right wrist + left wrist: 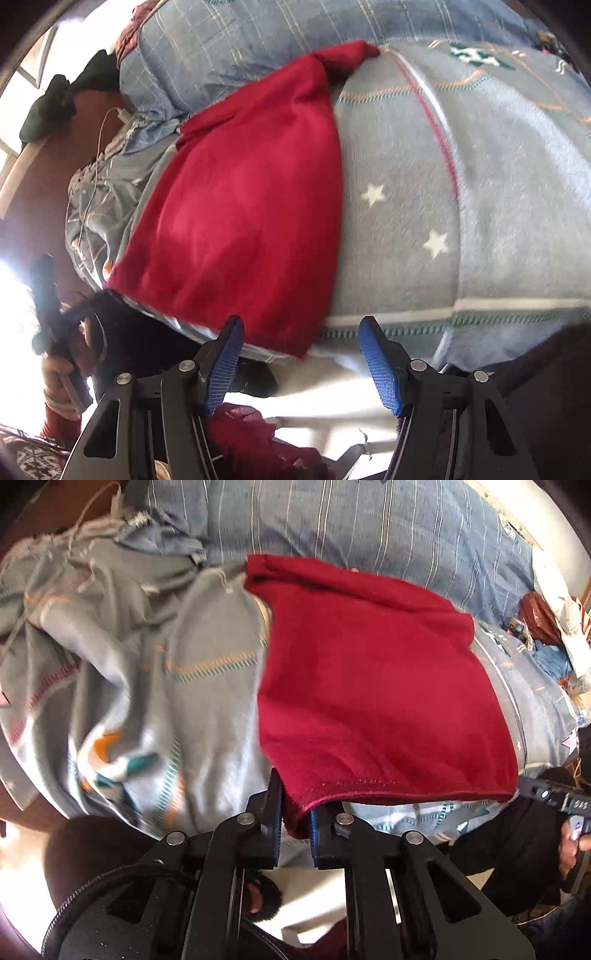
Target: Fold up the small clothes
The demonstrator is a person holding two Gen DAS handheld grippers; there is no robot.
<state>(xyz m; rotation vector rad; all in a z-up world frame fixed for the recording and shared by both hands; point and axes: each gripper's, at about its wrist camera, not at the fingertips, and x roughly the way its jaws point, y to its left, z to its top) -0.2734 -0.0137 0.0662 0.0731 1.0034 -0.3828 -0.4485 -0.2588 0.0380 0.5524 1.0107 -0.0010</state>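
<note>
A small dark red garment (369,686) lies spread on a grey patterned blanket (192,686) over the bed. My left gripper (295,812) is shut on the garment's near left corner, the red hem pinched between its black pads. In the right wrist view the same red garment (240,221) runs from the far middle down to the bed's near edge. My right gripper (301,332) stands open, its blue ribbed pads (380,365) wide apart, with the garment's near right corner just beyond and between the fingertips, untouched.
A blue striped pillow (351,520) lies behind the garment. Loose cloth and cords (74,554) bunch at the far left. Cluttered items (550,624) sit at the right. The blanket (461,221) shows white stars. A person's hand (55,373) holds the other gripper.
</note>
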